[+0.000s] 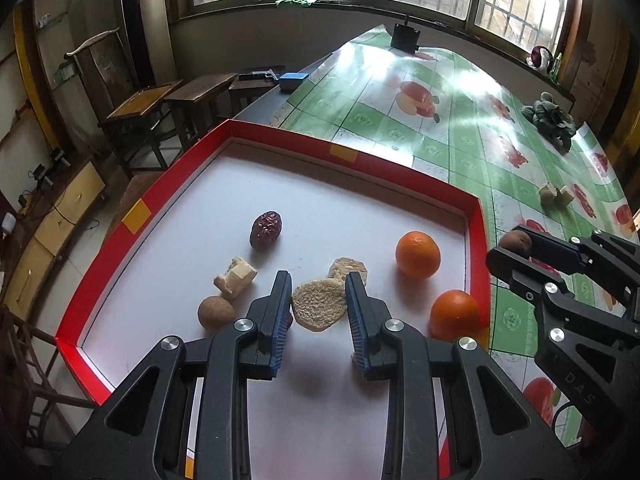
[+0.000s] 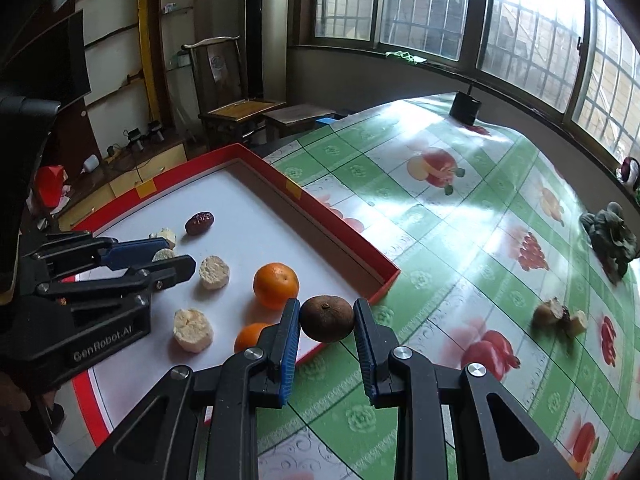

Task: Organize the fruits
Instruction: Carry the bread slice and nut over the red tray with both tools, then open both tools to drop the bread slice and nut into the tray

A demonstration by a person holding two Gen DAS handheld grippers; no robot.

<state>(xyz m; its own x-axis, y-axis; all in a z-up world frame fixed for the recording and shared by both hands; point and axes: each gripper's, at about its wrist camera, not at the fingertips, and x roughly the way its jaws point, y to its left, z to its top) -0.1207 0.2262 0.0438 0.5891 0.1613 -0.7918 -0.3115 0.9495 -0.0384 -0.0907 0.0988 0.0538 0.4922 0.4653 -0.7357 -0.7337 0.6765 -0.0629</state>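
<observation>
Covering the desk (image 2: 460, 248) is a green fruit-print cloth, and on its left sits a red-rimmed tray (image 1: 280, 136) with a white floor. Inside lie two oranges (image 1: 418, 254), a red date (image 1: 266, 229) and pale dried slices (image 1: 319, 304). Over them hangs the left hand-held gripper (image 1: 318, 280), parted and holding nothing. At the tray's corner, the right hand-held gripper (image 2: 327, 312) pinches a small brown fruit (image 2: 327, 318).
</observation>
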